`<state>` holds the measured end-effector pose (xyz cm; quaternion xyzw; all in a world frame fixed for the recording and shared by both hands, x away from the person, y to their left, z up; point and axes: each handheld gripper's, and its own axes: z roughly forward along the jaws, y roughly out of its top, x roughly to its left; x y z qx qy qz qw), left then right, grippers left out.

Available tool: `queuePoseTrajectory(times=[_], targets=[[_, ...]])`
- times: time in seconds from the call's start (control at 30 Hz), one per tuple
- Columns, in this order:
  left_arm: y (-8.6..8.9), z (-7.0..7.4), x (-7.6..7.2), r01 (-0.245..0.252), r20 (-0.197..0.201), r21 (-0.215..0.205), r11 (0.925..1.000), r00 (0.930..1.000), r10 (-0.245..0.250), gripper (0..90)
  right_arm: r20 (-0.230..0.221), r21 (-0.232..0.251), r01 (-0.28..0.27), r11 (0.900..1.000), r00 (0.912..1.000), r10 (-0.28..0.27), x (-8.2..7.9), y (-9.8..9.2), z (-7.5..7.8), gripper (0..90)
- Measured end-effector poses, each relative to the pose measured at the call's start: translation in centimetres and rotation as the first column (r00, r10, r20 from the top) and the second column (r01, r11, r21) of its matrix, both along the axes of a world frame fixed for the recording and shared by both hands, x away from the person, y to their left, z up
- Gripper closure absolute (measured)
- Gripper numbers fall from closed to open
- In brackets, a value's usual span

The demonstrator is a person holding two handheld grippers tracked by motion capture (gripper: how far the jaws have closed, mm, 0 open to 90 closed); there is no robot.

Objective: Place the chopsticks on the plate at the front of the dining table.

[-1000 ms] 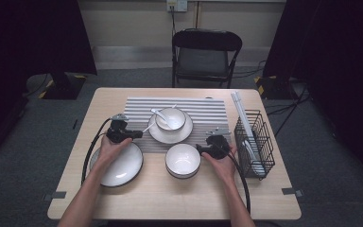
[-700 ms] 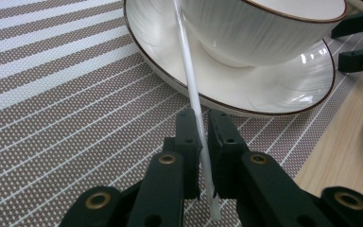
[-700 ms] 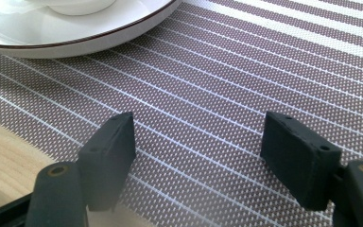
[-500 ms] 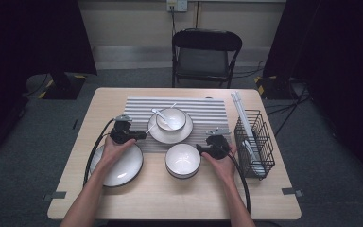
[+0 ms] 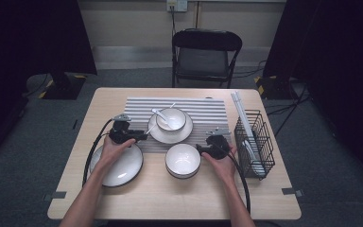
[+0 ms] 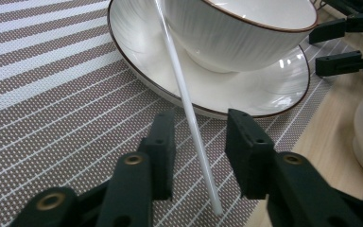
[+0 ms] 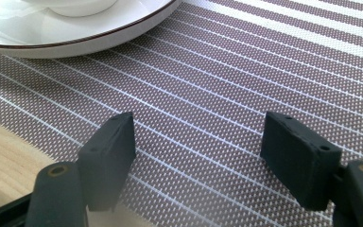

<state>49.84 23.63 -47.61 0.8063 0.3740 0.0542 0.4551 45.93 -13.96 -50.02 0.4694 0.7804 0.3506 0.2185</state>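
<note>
At the mat's (image 5: 203, 106) 8 o'clock corner: chopstick (image 6: 187, 109) let go.
Left gripper (image 6: 198, 142) jaws have just been opening, the chopstick loose between them, leaning on the saucer (image 6: 246, 90); it could roll off. Right gripper (image 7: 198, 156) gapes wide, holding nothing.

The right gripper (image 7: 198, 161) hovers over the striped placemat (image 7: 246, 80) — fingers (image 7: 108, 156) spread apart, nothing between them — with a white plate (image 7: 75, 35) beyond.
</note>
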Motion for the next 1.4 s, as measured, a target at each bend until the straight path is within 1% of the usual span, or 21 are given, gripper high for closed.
queuePoseTrajectory(times=[0.2, 0.4, 0.5, 0.6, 0.7, 0.77, 0.8, 0.87, 0.9, 0.93, 0.97, 1.07, 1.1, 1.13, 1.17, 1.2, 1.23, 1.3, 1.33, 1.37, 1.4], targets=[[0.6, 0.7, -0.4, -0.013, 0.024, 0.000, 0.9999, 0.9996, 0.013, 44.2, -0.001, 0.000, 0.001, 1.000, 1.0000, -0.001, 0.0, 0.0, 0.0, 26.5], [1.4, 1.3, -1.0, -0.011, 0.015, -0.009, 0.9999, 0.9998, 0.011, 40.1, -0.001, -0.001, 0.002, 1.000, 1.0000, -0.002, 0.0, 0.0, 0.0, 26.2], [1.7, 1.5, -1.6, -0.040, 0.040, 0.009, 0.9992, 0.9984, 0.040, 35.8, 0.001, 0.000, 0.005, 1.000, 1.0000, -0.005, 0.0, 0.0, 0.0, 26.0], [2.1, 1.2, -2.1, -0.056, 0.040, 0.034, 0.9979, 0.9977, 0.055, 32.5, 0.000, -0.001, 0.009, 1.000, 1.0000, -0.009, 0.0, 0.1, 0.0, 26.0], [2.2, 1.2, -2.3, -0.061, 0.032, 0.031, 0.9977, 0.9977, 0.060, 29.3, -0.007, -0.007, 0.011, 1.000, 0.9999, -0.011, 0.0, 0.1, 0.1, 26.1], [2.1, 1.4, -2.8, -0.061, 0.073, 0.054, 0.9966, 0.9957, 0.057, 28.1, -0.030, -0.010, 0.005, 1.000, 0.9995, -0.005, 0.2, 0.3, 0.5, 26.7], [2.2, 1.5, -2.9, -0.062, 0.074, 0.071, 0.9955, 0.9956, 0.057, 26.5, -0.029, -0.006, 0.004, 1.000, 0.9996, -0.004, 0.2, 0.3, 0.6, 27.1], [2.4, 1.5, -3.0, -0.063, 0.074, 0.055, 0.9965, 0.9955, 0.058, 24.5, -0.022, -0.005, 0.001, 1.000, 0.9998, -0.002, 0.2, 0.4, 0.9, 28.0], [2.5, 1.4, -3.2, -0.064, 0.074, 0.044, 0.9970, 0.9954, 0.061, 23.5, 0.001, 0.009, 0.004, 1.000, 1.0000, -0.004, 0.1, 0.5, 1.5, 29.3], [2.6, 1.3, -3.3, -0.064, 0.079, 0.049, 0.9967, 0.9950, 0.060, 23.5, 0.001, 0.009, 0.004, 1.000, 1.0000, -0.004, 0.1, 0.5, 1.5, 29.3], [2.7, 1.3, -3.4, -0.070, 0.082, 0.059, 0.9958, 0.9945, 0.065, 21.9, 0.014, 0.014, 0.001, 1.000, 0.9999, -0.001, 0.0, 0.7, 2.2, 29.4], [2.9, 1.3, -3.4, -0.073, 0.080, 0.045, 0.9963, 0.9943, 0.069, 20.0, 0.013, 0.027, -0.009, 1.000, 0.9999, 0.009, 0.1, 0.8, 2.9, 29.6], [2.8, 1.3, -3.5, -0.053, 0.087, 0.056, 0.9970, 0.9950, 0.048, 18.5, 0.031, 0.034, -0.011, 0.999, 0.9995, 0.010, 0.2, 1.0, 3.8, 30.1], [2.8, 1.3, -3.5, -0.053, 0.087, 0.056, 0.9970, 0.9950, 0.048, 17.6, 0.031, 0.034, -0.011, 0.999, 0.9995, 0.010, 0.2, 1.0, 3.8, 30.1], [2.7, 1.4, -3.6, -0.051, 0.096, 0.066, 0.9965, 0.9943, 0.045, 17.6, 0.047, 0.049, -0.023, 0.999, 0.9987, 0.020, 0.3, 1.2, 4.8, 30.6], [2.7, 1.4, -3.6, -0.051, 0.096, 0.066, 0.9965, 0.9943, 0.045, 17.5, 0.047, 0.049, -0.023, 0.999, 0.9987, 0.020, 0.3, 1.2, 4.8, 30.6], [2.8, 1.5, -3.5, -0.055, 0.096, 0.043, 0.9976, 0.9941, 0.050, 17.0, 0.068, 0.054, -0.027, 0.998, 0.9974, 0.024, 0.4, 1.3, 6.0, 31.2], [2.8, 1.5, -3.5, -0.057, 0.098, 0.032, 0.9979, 0.9937, 0.054, 16.9, 0.079, 0.063, -0.031, 0.998, 0.9966, 0.026, 0.5, 1.2, 6.9, 31.6], [2.8, 1.6, -3.6, -0.054, 0.102, 0.037, 0.9978, 0.9935, 0.050, 16.9, 0.079, 0.063, -0.031, 0.998, 0.9966, 0.026, 0.5, 1.2, 6.9, 31.6], [2.8, 1.6, -3.6, -0.058, 0.102, 0.042, 0.9974, 0.9933, 0.054, 16.4, 0.094, 0.072, -0.036, 0.997, 0.9952, 0.030, 0.7, 1.1, 8.1, 31.4], [2.8, 1.6, -3.6, -0.058, 0.102, 0.042, 0.9974, 0.9933, 0.054, 16.5, 0.094, 0.072, -0.036, 0.997, 0.9952, 0.030, 0.7, 1.1, 8.1, 31.4]])
